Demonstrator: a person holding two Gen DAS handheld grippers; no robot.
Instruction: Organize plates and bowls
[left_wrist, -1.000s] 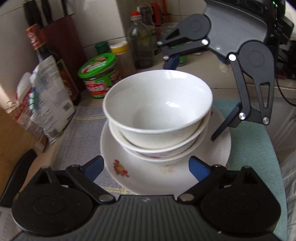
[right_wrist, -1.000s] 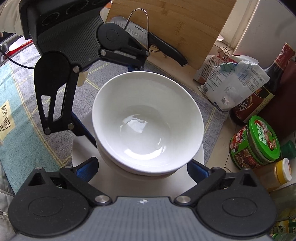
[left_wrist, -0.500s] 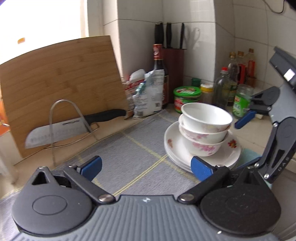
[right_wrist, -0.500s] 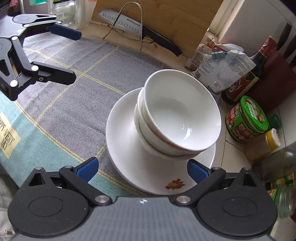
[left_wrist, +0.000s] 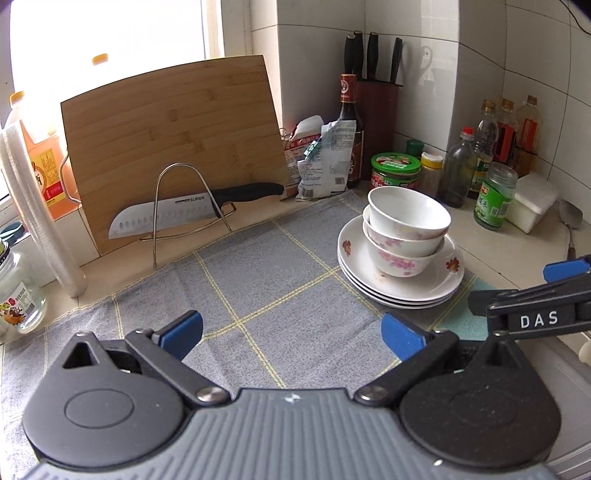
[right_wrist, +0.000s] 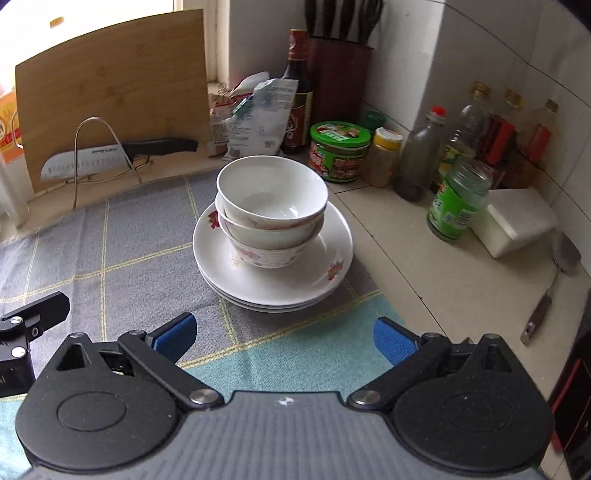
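Several white bowls (right_wrist: 271, 206) are nested in a stack on a stack of white flowered plates (right_wrist: 332, 269), on a grey checked cloth (right_wrist: 129, 251). The same bowls (left_wrist: 406, 229) and plates (left_wrist: 447, 280) show at the right in the left wrist view. My left gripper (left_wrist: 291, 334) is open and empty, low over the cloth, well back and left of the stack. My right gripper (right_wrist: 284, 338) is open and empty, close in front of the plates. The right gripper's arm also shows in the left wrist view (left_wrist: 535, 306).
A bamboo cutting board (left_wrist: 173, 147) leans on the wall with a knife (left_wrist: 192, 210) in a wire rack. Bags, a sauce bottle (left_wrist: 349, 125), a green-lidded jar (right_wrist: 340, 151), several bottles, a white box (right_wrist: 513, 221) and a spatula (right_wrist: 554, 280) crowd the back and right counter.
Both grippers have pulled back from the bowl stack and away from each other. The stack has stayed in place and now looks smaller and farther in both views.
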